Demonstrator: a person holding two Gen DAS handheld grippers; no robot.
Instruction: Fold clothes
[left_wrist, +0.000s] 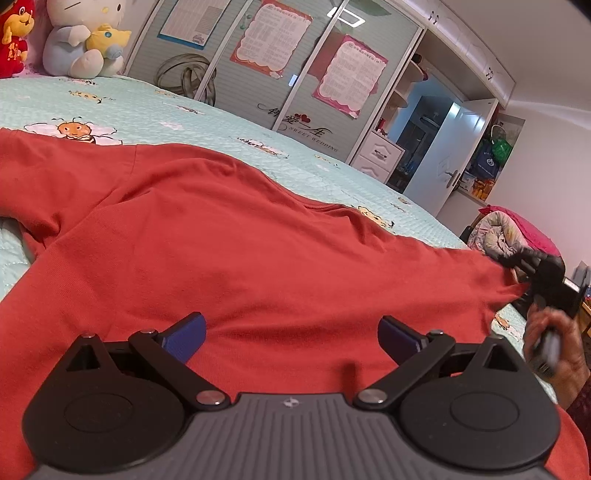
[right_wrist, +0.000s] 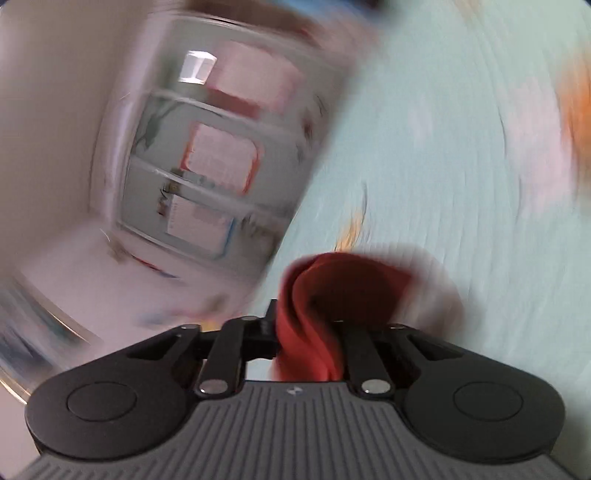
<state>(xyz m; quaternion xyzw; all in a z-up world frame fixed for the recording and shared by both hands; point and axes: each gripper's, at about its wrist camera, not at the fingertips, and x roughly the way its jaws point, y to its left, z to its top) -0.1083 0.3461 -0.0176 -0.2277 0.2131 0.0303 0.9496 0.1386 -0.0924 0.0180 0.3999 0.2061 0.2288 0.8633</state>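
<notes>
A red shirt (left_wrist: 240, 251) lies spread on the bed, one sleeve reaching toward the far left. My left gripper (left_wrist: 291, 332) hovers over its near part, open, the blue pads (left_wrist: 188, 336) wide apart with nothing between them. At the right edge of the left wrist view my right gripper (left_wrist: 524, 277) pinches the shirt's stretched corner, and a hand (left_wrist: 554, 354) holds its handle. The right wrist view is heavily blurred. It shows a bunch of the red shirt (right_wrist: 314, 295) clamped between the fingers of my right gripper (right_wrist: 310, 325), which is shut on it.
The bed has a light green quilted cover with bee prints (left_wrist: 147, 110). Plush toys (left_wrist: 81, 40) sit at its far left end. A wardrobe with sliding doors and posters (left_wrist: 258, 74) stands behind the bed, an open door (left_wrist: 454, 158) to the right.
</notes>
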